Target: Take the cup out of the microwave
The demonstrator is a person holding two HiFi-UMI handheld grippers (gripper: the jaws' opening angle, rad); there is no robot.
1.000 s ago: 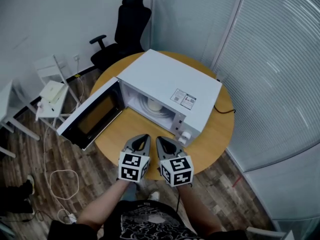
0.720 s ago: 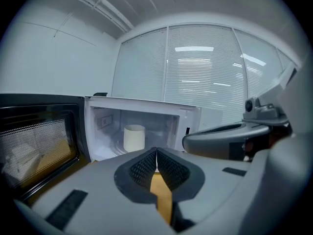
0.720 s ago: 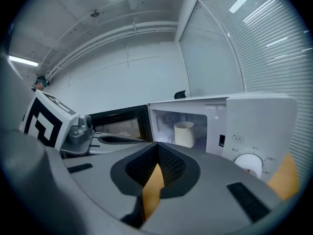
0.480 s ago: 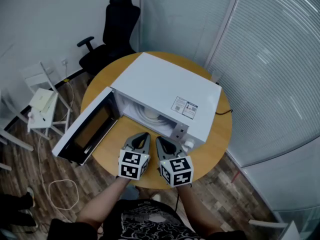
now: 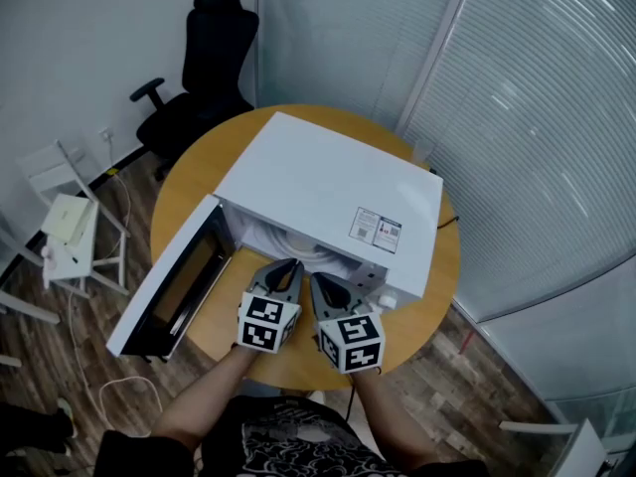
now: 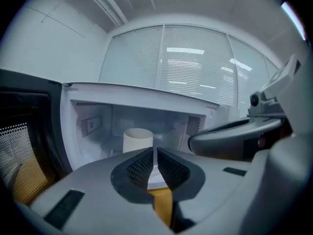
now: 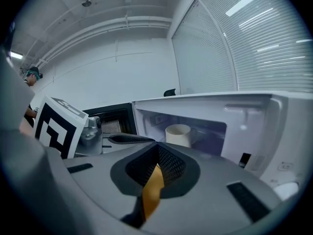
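Note:
A white microwave (image 5: 328,192) stands on a round wooden table (image 5: 437,276) with its door (image 5: 174,286) swung open to the left. A cream cup (image 6: 138,140) stands upright inside the cavity, seen too in the right gripper view as the cup (image 7: 178,134). In the head view the cup is hidden by the microwave's top. My left gripper (image 5: 288,266) and right gripper (image 5: 320,278) are side by side just in front of the opening. Both are shut with nothing held. The left gripper (image 6: 154,155) points at the cup, which sits a little behind its tips.
A black office chair (image 5: 194,78) stands behind the table. White folding furniture (image 5: 65,232) is at the left on the wood floor. Walls with blinds (image 5: 537,117) close the right side. A cable (image 5: 447,222) runs off the microwave's back.
Both grippers have moved forward from the table's near edge up to the microwave's open front. The view has shifted with them, so the cavity and turntable are now mostly hidden.

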